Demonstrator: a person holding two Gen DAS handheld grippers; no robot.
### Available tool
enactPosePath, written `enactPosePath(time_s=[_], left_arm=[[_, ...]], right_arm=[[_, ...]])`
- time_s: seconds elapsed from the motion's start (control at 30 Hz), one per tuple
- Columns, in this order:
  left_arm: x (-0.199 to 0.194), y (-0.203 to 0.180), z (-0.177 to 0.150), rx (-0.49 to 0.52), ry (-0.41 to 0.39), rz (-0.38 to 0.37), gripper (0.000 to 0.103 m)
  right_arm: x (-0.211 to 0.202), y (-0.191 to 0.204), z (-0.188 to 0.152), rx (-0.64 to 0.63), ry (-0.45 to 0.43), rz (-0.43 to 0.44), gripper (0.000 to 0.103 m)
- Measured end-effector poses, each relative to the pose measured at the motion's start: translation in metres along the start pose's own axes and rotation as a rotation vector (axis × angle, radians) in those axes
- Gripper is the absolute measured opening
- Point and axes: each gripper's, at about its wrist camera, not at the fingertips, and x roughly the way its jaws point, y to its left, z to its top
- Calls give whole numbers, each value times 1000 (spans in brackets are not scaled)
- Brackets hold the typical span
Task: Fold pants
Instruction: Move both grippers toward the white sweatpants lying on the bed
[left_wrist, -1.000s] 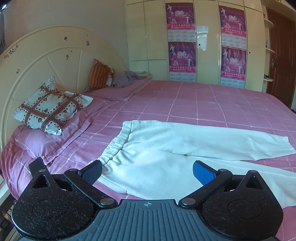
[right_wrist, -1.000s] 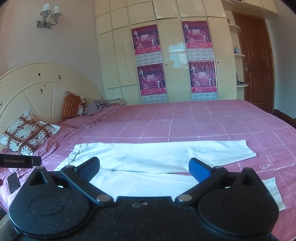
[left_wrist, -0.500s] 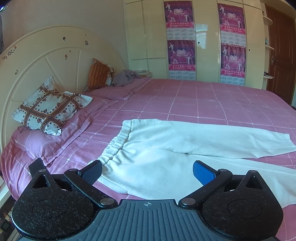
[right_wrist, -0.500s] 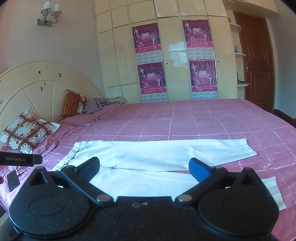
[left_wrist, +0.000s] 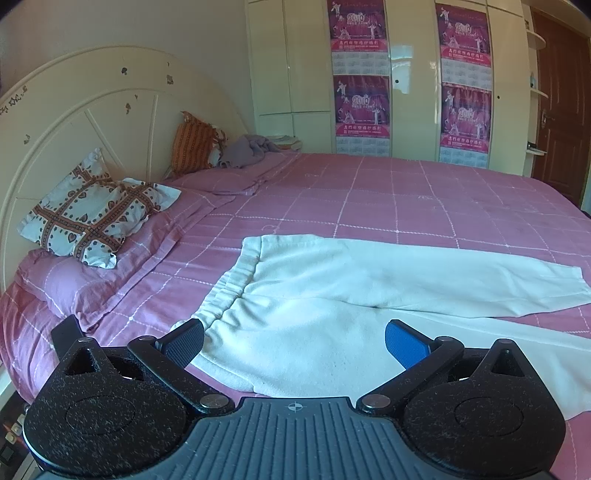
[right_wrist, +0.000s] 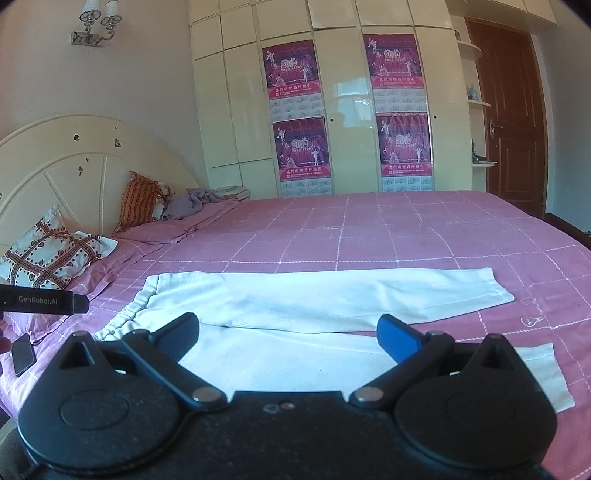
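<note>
Two fingers of the left gripper (left_wrist: 294, 341) stand wide apart in the left wrist view, holding nothing, above the near edge of the white pants (left_wrist: 332, 310). The pants lie flat on the pink checked bedspread (left_wrist: 388, 199), waistband (left_wrist: 236, 280) toward the patterned pillow (left_wrist: 92, 214) and both legs running off to the right (the far leg overlaps the near one at the crotch). In the right wrist view, the right gripper (right_wrist: 288, 334) is likewise spread wide and empty, above the near leg (right_wrist: 295, 362). Left of it, a black bar marked GenRobot.AI (right_wrist: 40, 301) juts in, and a phone (right_wrist: 23, 352) lies on the bedspread.
</note>
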Motion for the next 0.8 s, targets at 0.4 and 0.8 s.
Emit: enactPosePath(time_s=[0.4,0.8], left_arm=[[23,7,8,19,12,-9,103],[75,26,24,-1,65,-13,103]], right_arm=[[15,19,17,-17,-1,22,103],[56,35,30,-35,30,33,103]])
